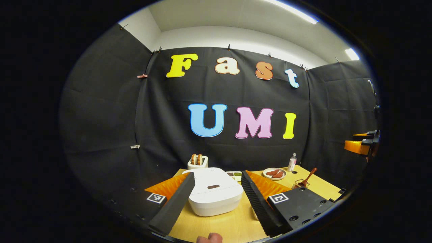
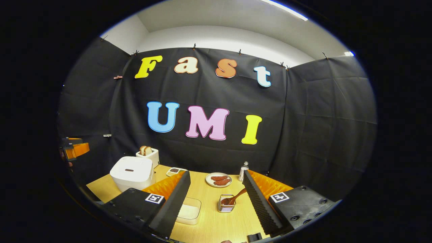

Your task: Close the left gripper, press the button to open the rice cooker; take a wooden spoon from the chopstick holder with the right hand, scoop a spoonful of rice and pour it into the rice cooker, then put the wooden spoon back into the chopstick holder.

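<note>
Both tongs, left [image 1: 216, 199] and right [image 2: 216, 202], wide apart and empty; right gripper view alone with clear rice tray [image 2: 189, 211] beside wire chopstick holder [image 2: 226, 203], closed white rice cooker [image 1: 214, 195] far left.

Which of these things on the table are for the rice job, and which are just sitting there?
For the job: white rice cooker, wooden spoon in wire chopstick holder, shallow tray of rice.
Lying about: white toaster with bread, plate of sausages, small bottle.

The rice box [image 2: 189, 210] is half hidden behind a finger; the small tray's [image 2: 175, 171] contents are too small to tell.
</note>
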Demonstrator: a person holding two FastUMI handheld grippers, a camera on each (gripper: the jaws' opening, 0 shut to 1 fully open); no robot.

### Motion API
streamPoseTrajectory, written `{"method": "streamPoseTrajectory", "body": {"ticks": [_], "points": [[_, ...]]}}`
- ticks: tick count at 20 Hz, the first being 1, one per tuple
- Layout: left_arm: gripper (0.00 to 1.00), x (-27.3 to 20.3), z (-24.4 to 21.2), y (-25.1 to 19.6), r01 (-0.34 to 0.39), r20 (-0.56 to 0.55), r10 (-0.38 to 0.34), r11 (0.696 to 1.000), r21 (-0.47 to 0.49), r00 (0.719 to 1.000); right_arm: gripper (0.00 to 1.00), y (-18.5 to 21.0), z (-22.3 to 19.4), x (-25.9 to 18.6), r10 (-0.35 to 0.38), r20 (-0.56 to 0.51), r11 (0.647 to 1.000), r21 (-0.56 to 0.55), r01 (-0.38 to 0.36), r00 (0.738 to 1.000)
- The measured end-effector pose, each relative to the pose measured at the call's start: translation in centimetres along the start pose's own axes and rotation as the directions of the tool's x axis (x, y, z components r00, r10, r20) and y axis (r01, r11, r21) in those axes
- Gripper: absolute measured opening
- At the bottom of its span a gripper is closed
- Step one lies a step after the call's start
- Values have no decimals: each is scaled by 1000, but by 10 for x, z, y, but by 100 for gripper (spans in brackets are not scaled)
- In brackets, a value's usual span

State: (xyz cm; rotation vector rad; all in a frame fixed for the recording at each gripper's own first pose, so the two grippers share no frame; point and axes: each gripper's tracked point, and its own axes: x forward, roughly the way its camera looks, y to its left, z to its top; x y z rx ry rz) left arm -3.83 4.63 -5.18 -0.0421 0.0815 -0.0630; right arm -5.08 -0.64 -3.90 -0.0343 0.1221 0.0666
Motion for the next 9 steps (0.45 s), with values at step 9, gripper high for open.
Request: {"method": "streamPoseTrajectory", "body": {"ticks": [9], "points": [[96, -3, 2, 1, -13, -2, 13, 1000, 9, 1000, 98, 4, -4, -7, 3, -4, 1000, 3, -3, 1000]]}}
